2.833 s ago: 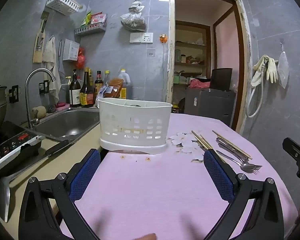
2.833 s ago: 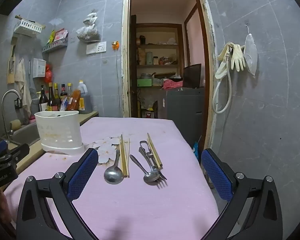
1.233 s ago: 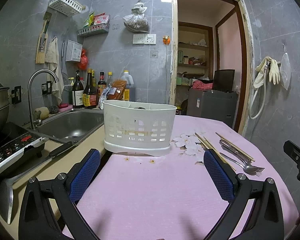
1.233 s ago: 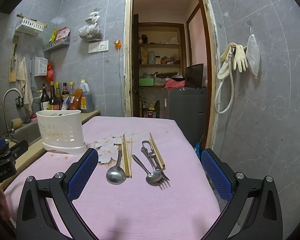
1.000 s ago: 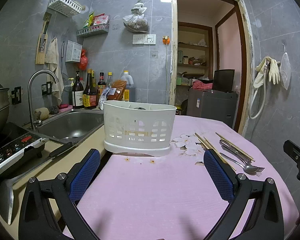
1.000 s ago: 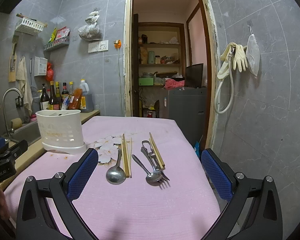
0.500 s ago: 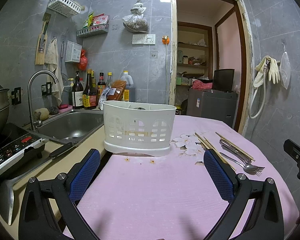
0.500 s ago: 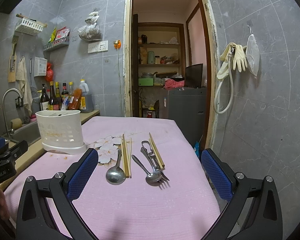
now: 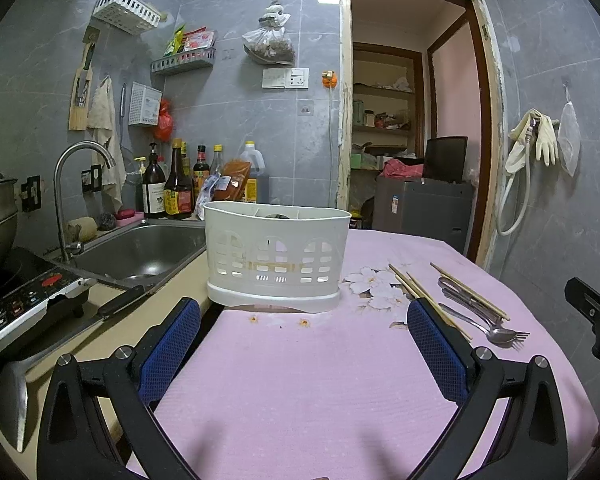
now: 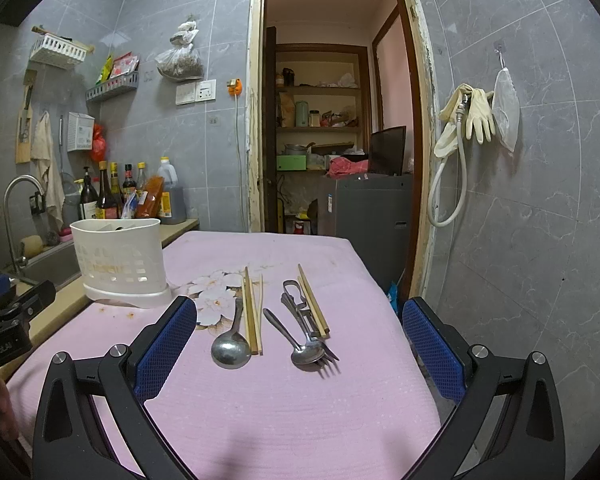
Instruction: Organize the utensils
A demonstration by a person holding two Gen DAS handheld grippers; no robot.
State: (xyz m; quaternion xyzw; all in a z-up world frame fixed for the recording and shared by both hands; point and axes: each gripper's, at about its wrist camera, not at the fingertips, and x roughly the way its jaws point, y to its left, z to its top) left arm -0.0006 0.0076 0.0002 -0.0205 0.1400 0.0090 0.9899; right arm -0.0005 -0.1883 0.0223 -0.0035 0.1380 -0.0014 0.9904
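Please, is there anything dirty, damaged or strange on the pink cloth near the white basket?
Yes. Small orange-brown stains mark the pink cloth just in front of the white basket, like dried drips. The basket's front also has a yellowish smear. Nothing else looks odd.

The left gripper [image 9: 304,344] hovers over the pink tablecloth [image 9: 320,380] with its blue-padded fingers [image 9: 170,348] spread wide and nothing between them. Straight ahead, at the cloth's far left edge, stands a white slotted utensil caddy [image 9: 276,256]. To its right, past a printed flower pattern [image 9: 374,286], lie wooden chopsticks [image 9: 420,292], then a spoon [image 9: 480,326] and fork [image 9: 508,334] bunched together with another pair of chopsticks [image 9: 470,290]. Part of the right gripper [image 9: 596,316] shows at the far right edge. A steel sink [image 9: 140,252] and curved faucet [image 9: 66,184] sit left, with sauce bottles [image 9: 176,184] behind.
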